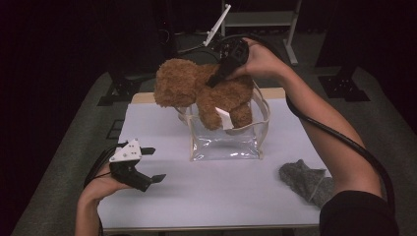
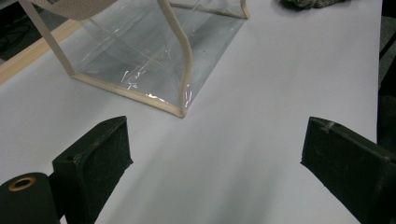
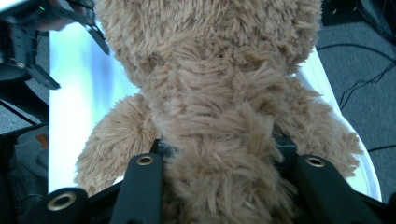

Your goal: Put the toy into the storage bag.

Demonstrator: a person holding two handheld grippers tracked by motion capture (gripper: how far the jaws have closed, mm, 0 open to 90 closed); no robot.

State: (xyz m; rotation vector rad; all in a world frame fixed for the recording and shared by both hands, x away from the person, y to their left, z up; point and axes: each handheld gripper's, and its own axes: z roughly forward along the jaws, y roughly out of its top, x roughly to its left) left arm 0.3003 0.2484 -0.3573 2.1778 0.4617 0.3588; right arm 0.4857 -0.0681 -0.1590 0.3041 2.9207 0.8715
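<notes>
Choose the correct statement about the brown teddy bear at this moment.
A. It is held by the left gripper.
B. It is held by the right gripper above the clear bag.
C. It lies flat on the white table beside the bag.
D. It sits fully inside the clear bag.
B: the right gripper clamps the teddy bear over the open top of the clear bag, while the left gripper is open and empty over the table.

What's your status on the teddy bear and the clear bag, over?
Right gripper shut on teddy bear, legs at clear bag mouth. Left gripper open, off to the side. Grey cloth lies apart; nothing blocking.
</notes>
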